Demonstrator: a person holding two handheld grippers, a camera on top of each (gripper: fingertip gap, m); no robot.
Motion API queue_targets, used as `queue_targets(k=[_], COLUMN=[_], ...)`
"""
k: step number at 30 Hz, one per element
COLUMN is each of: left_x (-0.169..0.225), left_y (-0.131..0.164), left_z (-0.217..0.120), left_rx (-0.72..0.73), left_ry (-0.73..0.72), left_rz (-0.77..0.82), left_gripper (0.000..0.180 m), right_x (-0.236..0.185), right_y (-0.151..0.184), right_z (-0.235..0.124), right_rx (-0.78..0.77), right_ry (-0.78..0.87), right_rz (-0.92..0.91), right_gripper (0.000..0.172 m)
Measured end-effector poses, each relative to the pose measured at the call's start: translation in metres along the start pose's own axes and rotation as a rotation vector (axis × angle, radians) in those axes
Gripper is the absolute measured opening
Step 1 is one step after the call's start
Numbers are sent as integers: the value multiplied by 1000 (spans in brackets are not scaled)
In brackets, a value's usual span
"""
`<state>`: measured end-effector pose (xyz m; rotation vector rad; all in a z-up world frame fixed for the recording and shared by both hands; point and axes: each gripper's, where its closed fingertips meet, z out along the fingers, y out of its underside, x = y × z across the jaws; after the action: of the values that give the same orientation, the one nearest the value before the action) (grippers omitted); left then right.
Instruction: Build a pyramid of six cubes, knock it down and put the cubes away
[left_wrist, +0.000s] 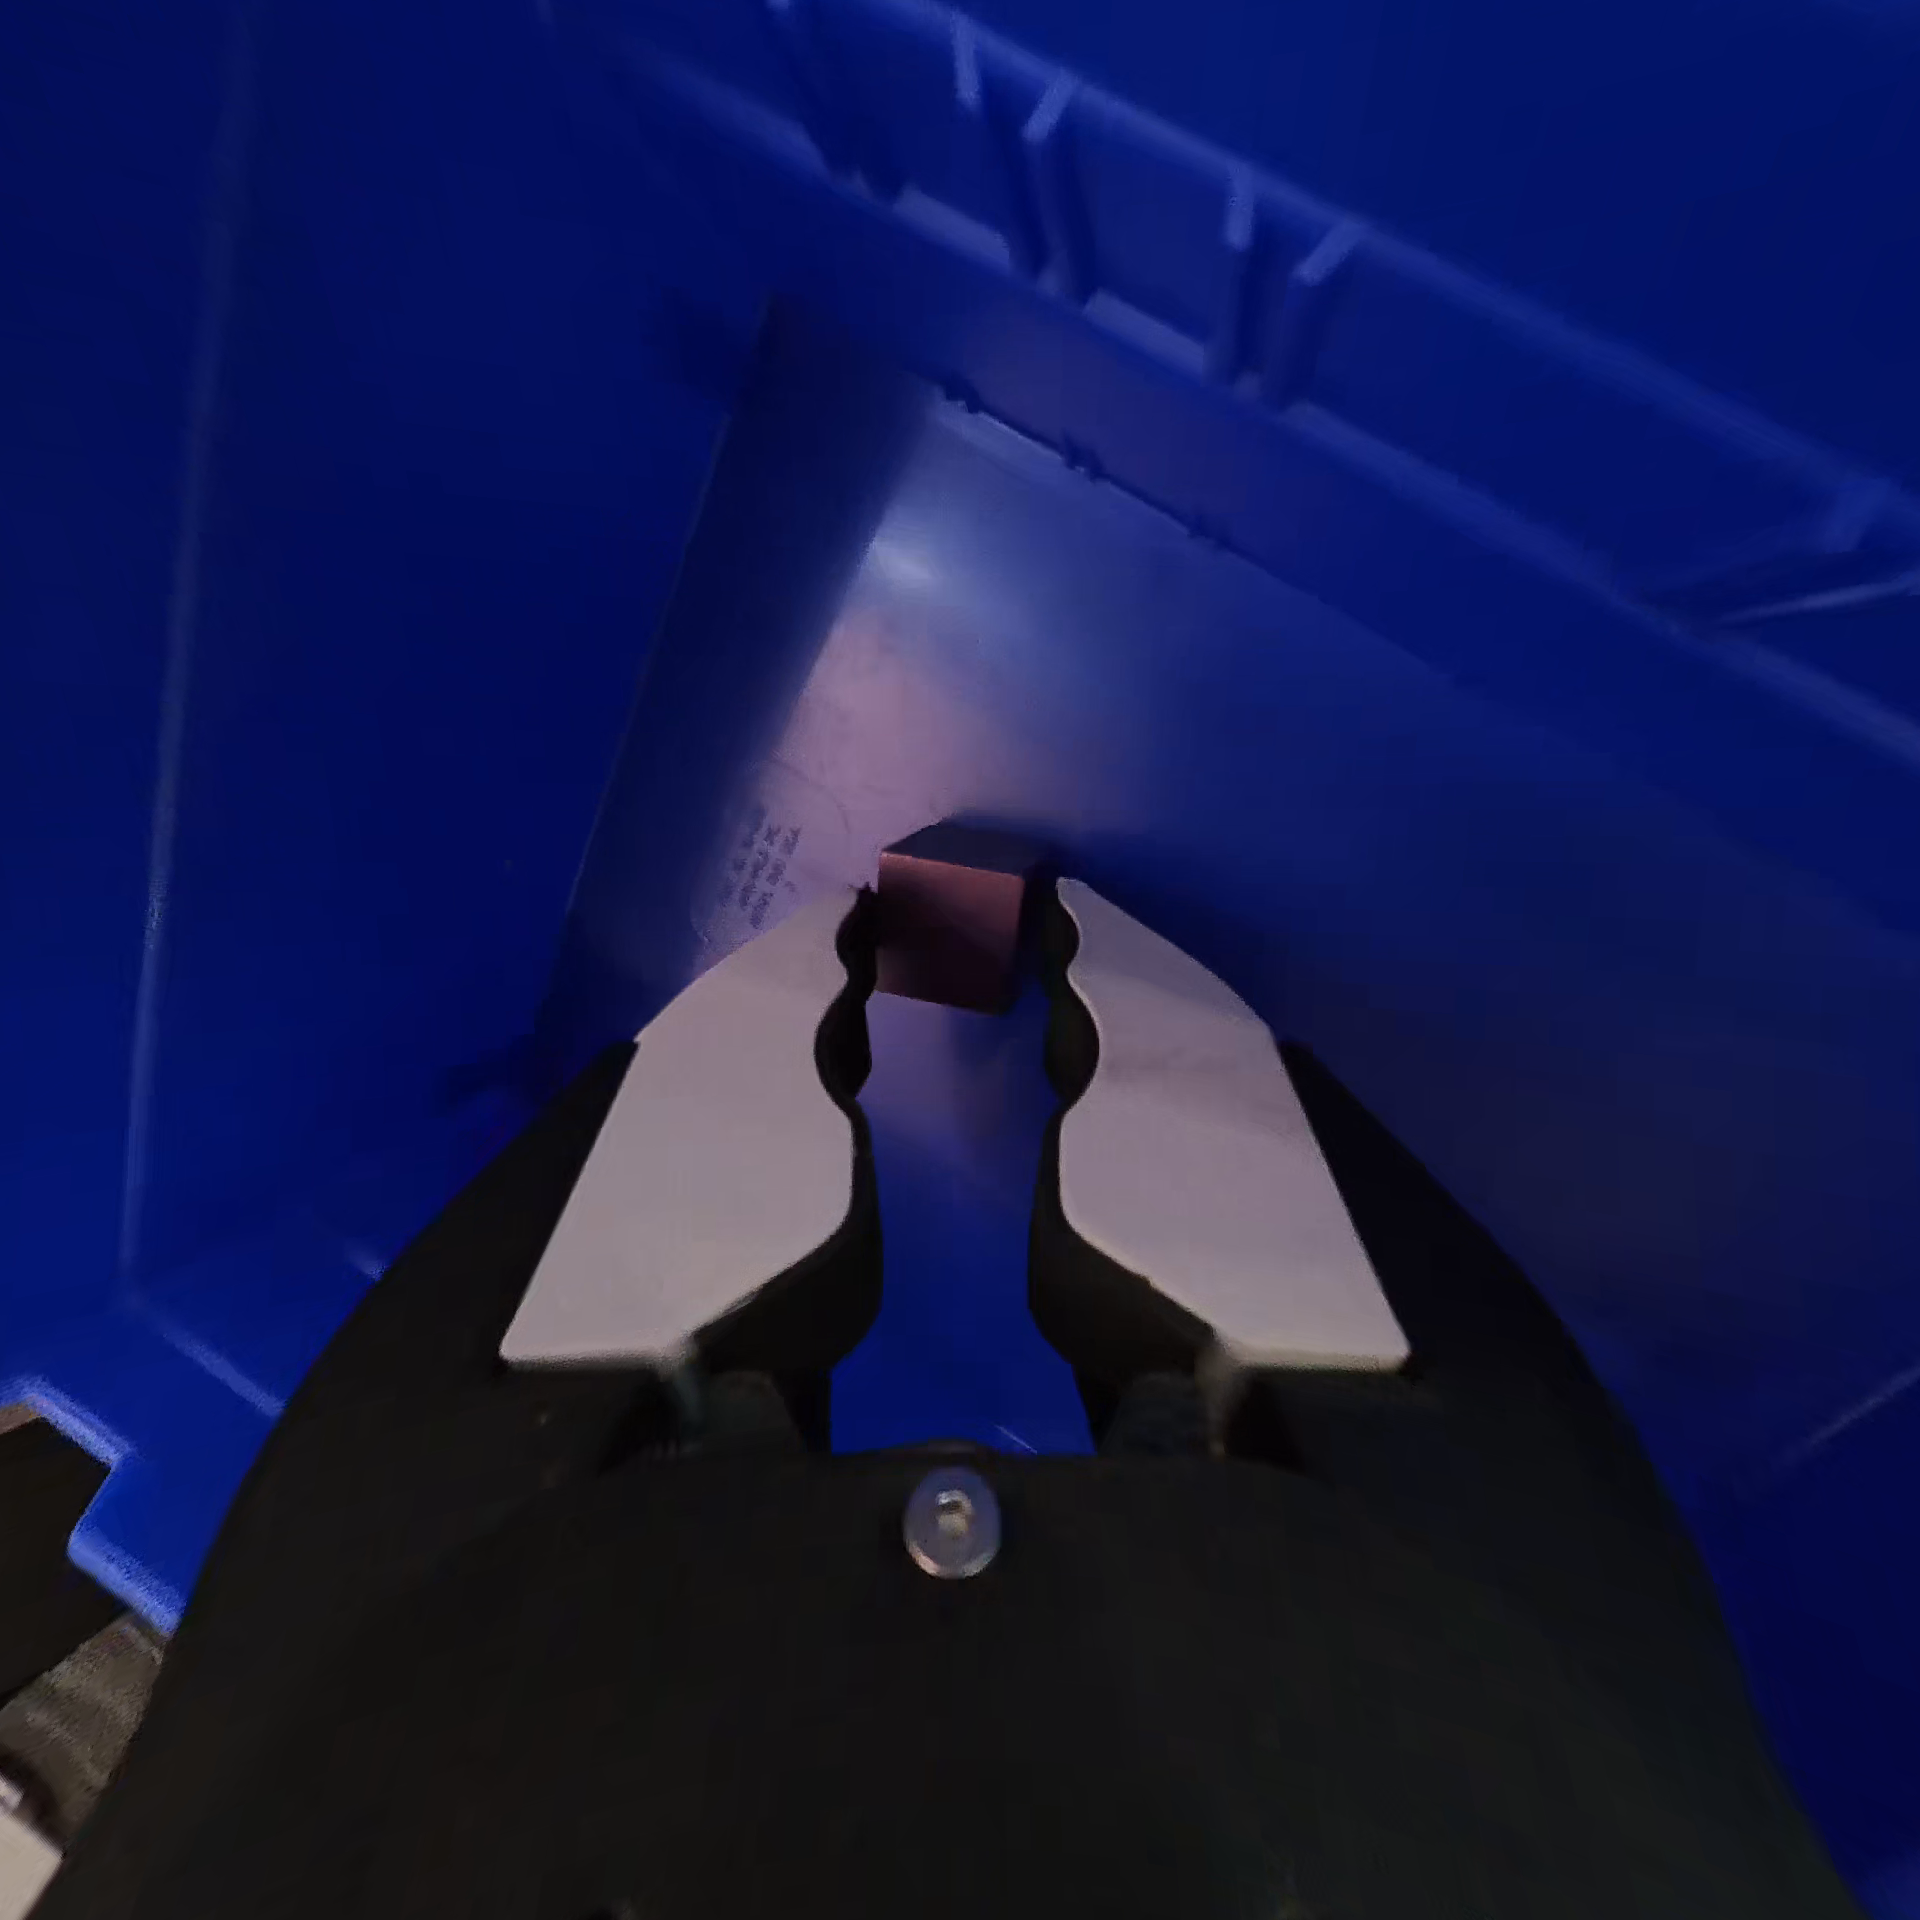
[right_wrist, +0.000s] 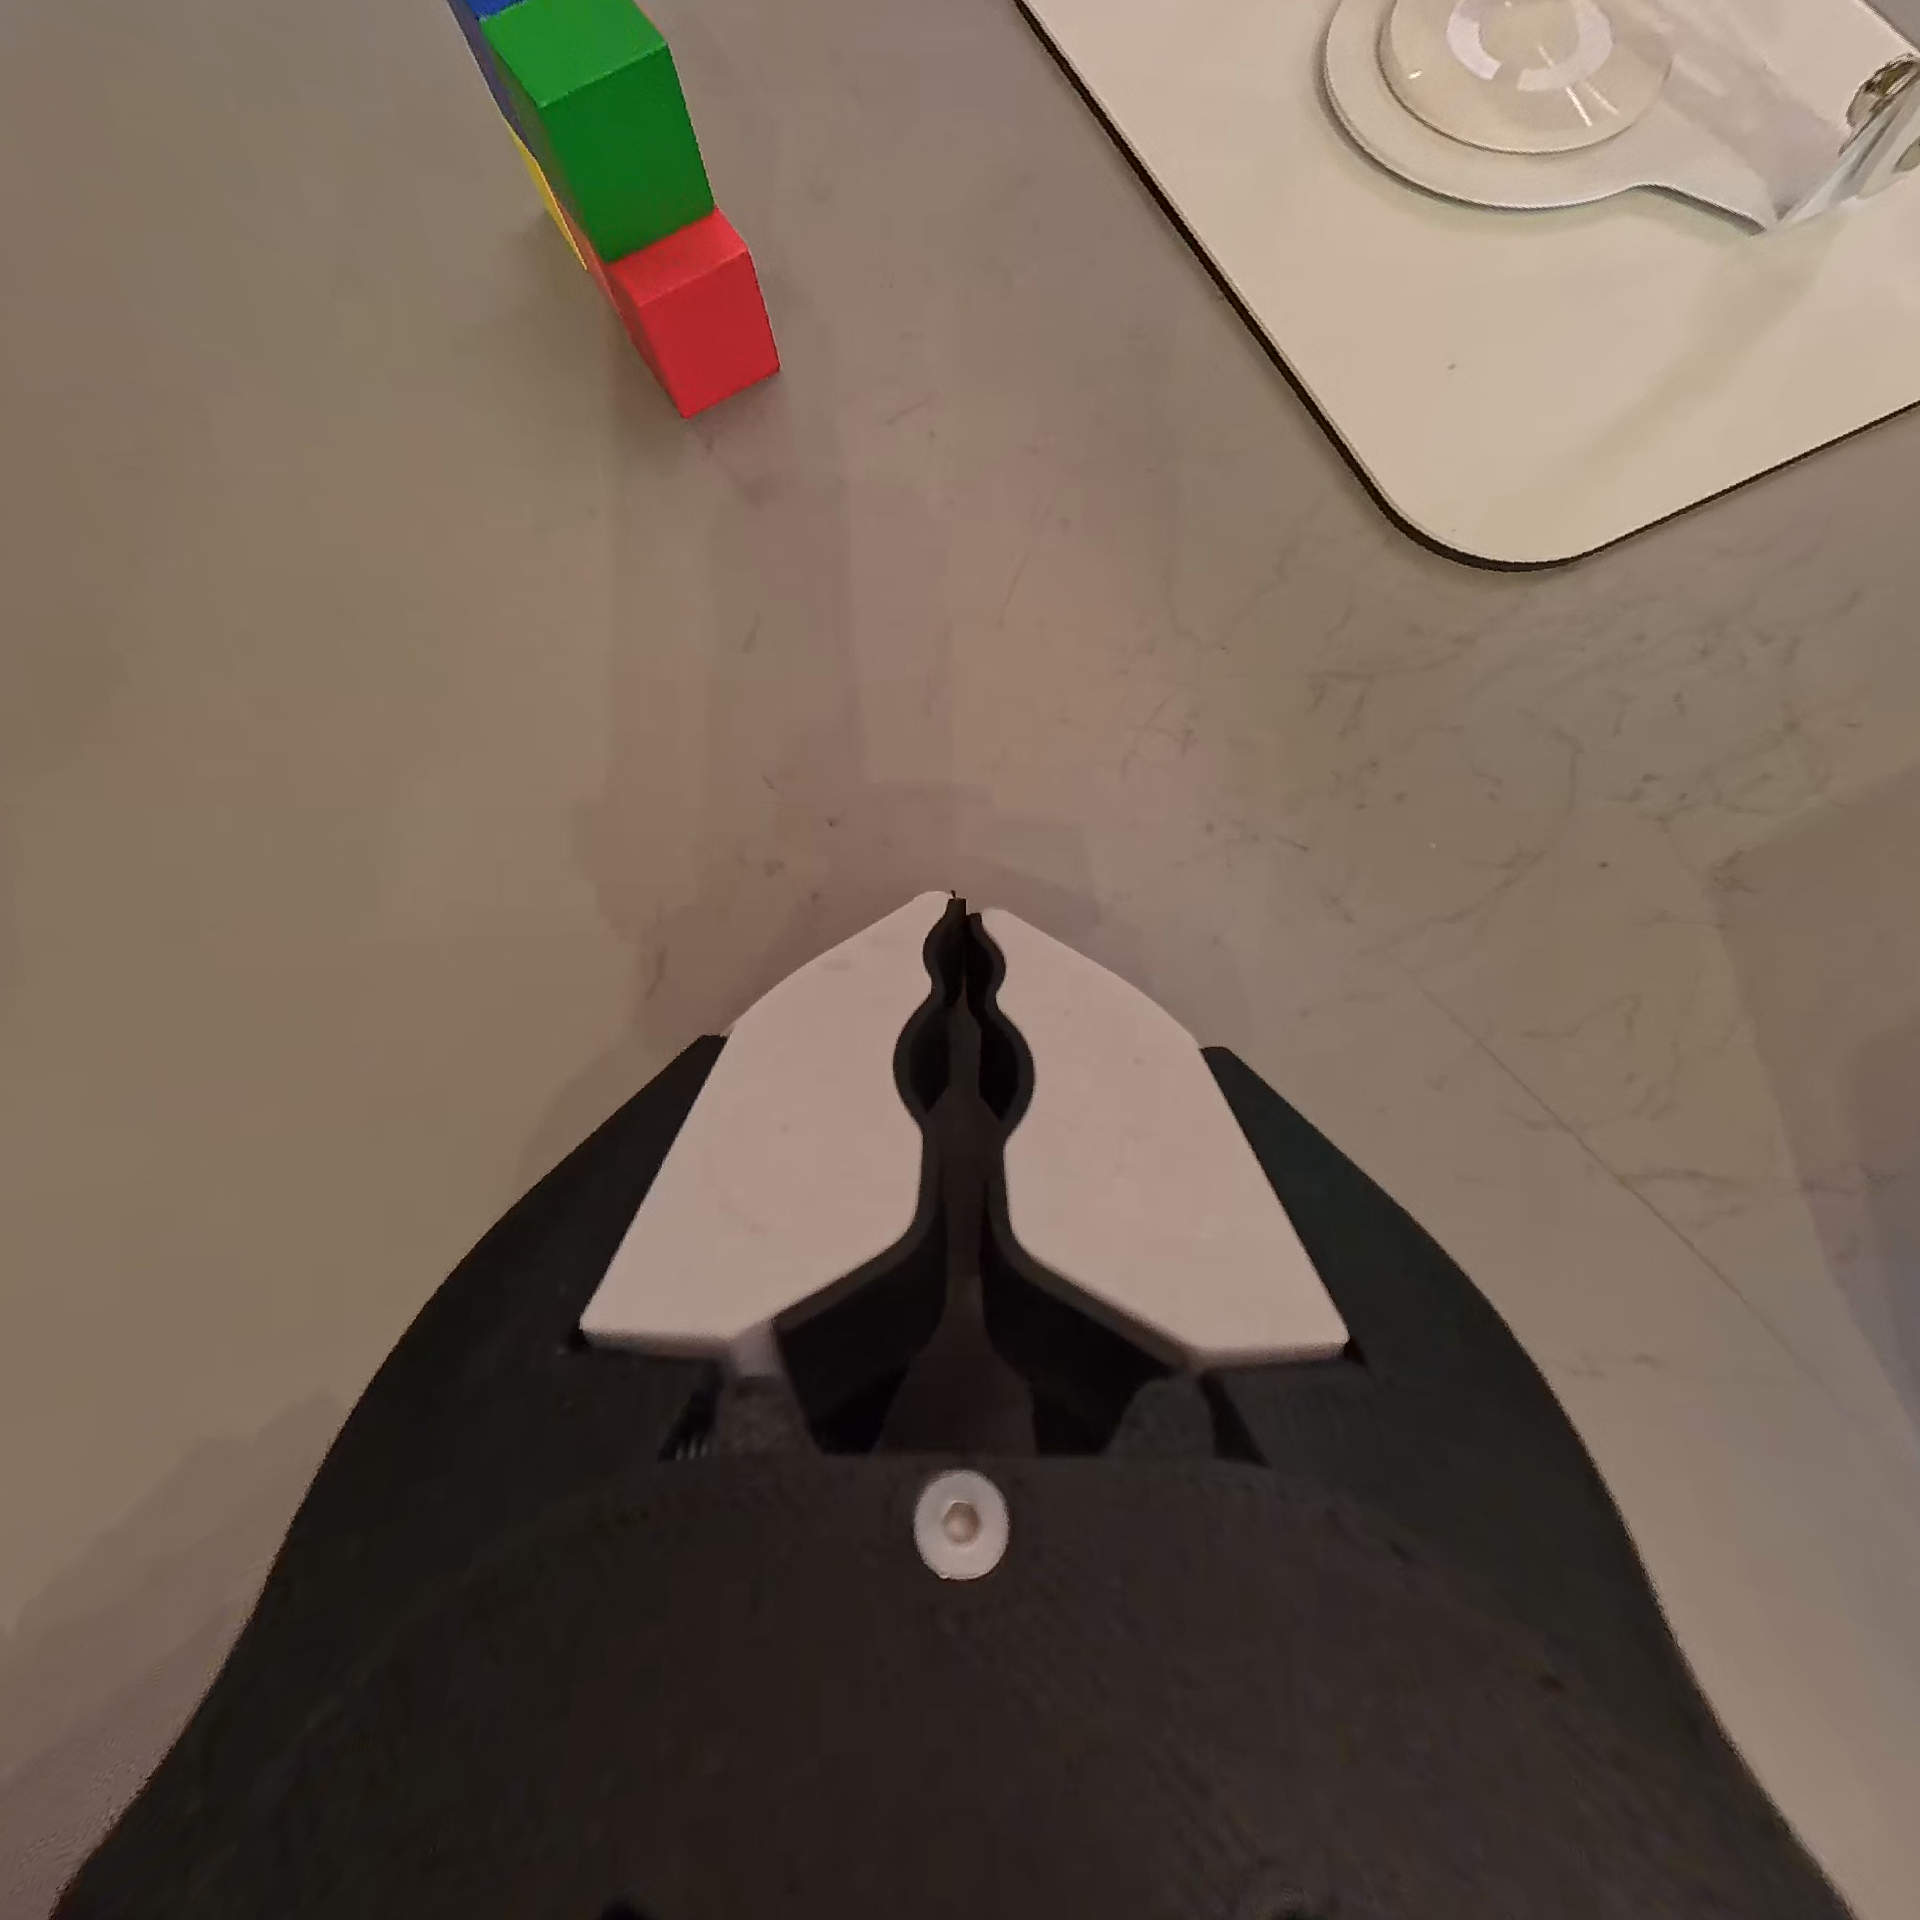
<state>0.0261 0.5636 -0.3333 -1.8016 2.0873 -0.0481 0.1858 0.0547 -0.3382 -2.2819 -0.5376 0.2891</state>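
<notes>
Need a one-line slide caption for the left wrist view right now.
Left gripper reaches inside the blue bin, fingers closed on a dark reddish cube.

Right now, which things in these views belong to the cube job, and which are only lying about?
For the job: dark cube between the left gripper fingers, blue bin, green cube, red cube, shut right gripper.

Lying about: white board, suction cup.

Blue bin (left_wrist: 416, 623) w/ dark red cube (left_wrist: 940, 940); green cube (right_wrist: 608, 125), red cube (right_wrist: 696, 312), grey faintly veined worktop (right_wrist: 312, 727), white mat (right_wrist: 1558, 364).
</notes>
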Motion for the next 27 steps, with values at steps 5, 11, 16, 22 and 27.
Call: queue_targets(k=[5,11,16,22,27], left_x=[22,124,234,319,350], left_y=[-2,-7,-46,-97,-111], left_z=[-58,-145,-170,-158,-140], left_rx=[76,191,280,305,271], left_ry=[-52,18,127,202,253], left_rz=[-3,43,159,283,302], left_gripper=[29,28,28,28,28], right_x=[0,0,0,0,-1], right_y=[0,-1,0,0,0], right_z=[0,0,1,1,1], right_rx=[1,3,2,0,1], right_ry=[-5,-12,-8,-3,-13], right_rz=[5,13,11,3,3], right_gripper=[0,0,0,0,0])
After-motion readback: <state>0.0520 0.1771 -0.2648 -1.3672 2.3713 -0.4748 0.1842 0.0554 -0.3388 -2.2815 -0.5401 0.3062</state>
